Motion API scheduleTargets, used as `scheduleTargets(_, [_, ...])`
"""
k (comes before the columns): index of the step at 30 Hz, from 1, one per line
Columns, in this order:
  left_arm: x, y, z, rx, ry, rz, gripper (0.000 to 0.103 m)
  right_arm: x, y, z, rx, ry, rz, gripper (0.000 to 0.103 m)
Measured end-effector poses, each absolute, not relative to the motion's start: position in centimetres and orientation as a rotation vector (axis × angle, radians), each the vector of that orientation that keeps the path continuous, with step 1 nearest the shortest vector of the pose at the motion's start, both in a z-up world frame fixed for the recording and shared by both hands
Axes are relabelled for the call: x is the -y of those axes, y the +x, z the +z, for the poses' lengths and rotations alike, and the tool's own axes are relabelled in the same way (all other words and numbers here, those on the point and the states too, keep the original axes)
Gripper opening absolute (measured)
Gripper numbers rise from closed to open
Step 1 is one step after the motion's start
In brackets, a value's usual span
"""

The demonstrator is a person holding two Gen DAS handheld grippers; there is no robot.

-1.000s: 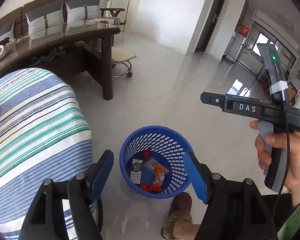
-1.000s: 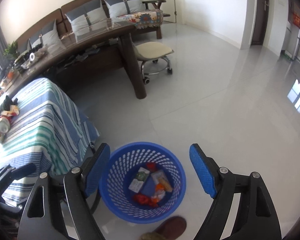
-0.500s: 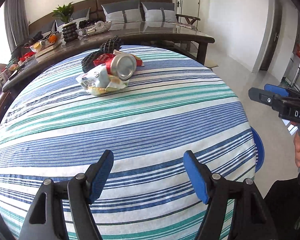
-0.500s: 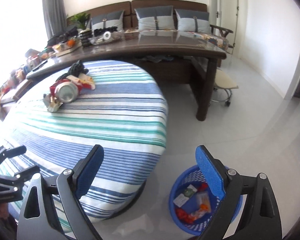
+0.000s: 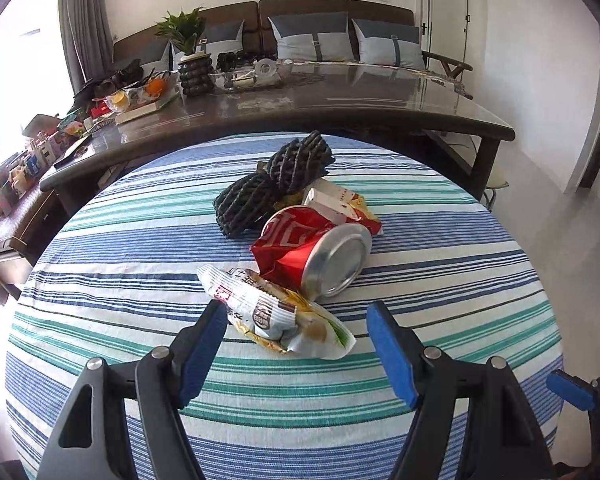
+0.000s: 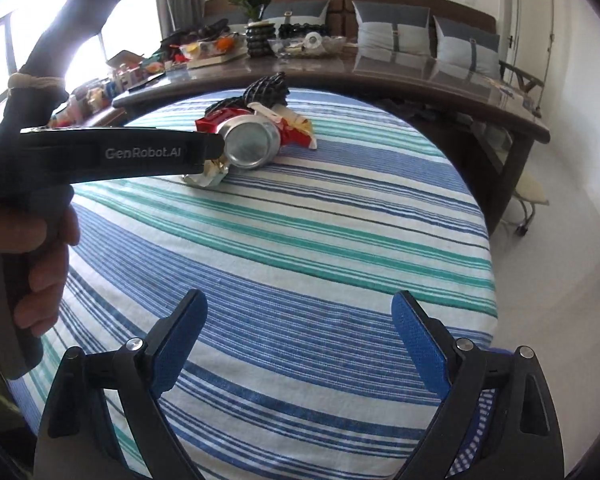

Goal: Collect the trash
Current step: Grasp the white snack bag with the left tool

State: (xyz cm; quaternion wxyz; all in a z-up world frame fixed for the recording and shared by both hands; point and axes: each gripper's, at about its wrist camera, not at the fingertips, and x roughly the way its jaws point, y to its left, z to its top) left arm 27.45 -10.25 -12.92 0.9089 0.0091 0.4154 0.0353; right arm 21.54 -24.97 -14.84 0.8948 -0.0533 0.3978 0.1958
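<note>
- The left tongs (image 5: 296,344) stand released, blue pads apart, nothing gripped; the near end of a white snack wrapper (image 5: 278,316) lies on the cloth between the two fingertips, and contact with the left pad cannot be told.
- At 12 o'clock from those tongs, touching the wrapper, a crushed red can (image 5: 316,250) lies on its side with its silver bottom facing the camera.
- Behind the can, toward 12 o'clock, lie a small white carton (image 5: 326,200) on a red-yellow wrapper (image 5: 366,216), and at 11 o'clock two black knobbly rolls (image 5: 276,184).
- The right tongs (image 6: 300,344) have just been opening and now stand wide and released, only striped cloth between the pads.
- From the right wrist view the trash pile sits well apart at 11 o'clock, the can (image 6: 252,142) foremost.
- At 9 o'clock in that view, a hand (image 6: 40,268) grips the handle of the left tongs, whose black body crosses the view.
- All this rests on a round table with a blue-green striped cloth (image 5: 440,280).
- Beyond it at 12 o'clock stands a dark glossy table (image 5: 340,108) crowded with clutter and a potted plant (image 5: 184,36), then a sofa with grey cushions (image 5: 312,36).
</note>
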Motion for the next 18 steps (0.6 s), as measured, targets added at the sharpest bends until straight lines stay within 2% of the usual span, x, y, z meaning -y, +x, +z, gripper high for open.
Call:
scheduleTargets(5, [4.5,25.7,-14.3,-0.873,-0.091,0.132,0.075,25.1,21.6,-14.4,-0.811,-0.113,0.398,0.094])
scheduleTargets(11, [-1.3,21.1,-14.5,-0.887,-0.003,0.163,0.074,24.4,21.5,-14.1,-0.808,-0.121,0.421,0.094])
scheduleTargets(14, [-2.0,19.8,-13.9,-0.855,-0.045,0.006,0.074,23.5,21.2,-14.3,-0.809,-0.139,0.438,0.094])
scheduleTargets(18, [-0.3,20.2,-13.2,-0.838,-0.089,-0.17,0.079,22.4,20.9,-15.1,-0.819,-0.173,0.448,0.094])
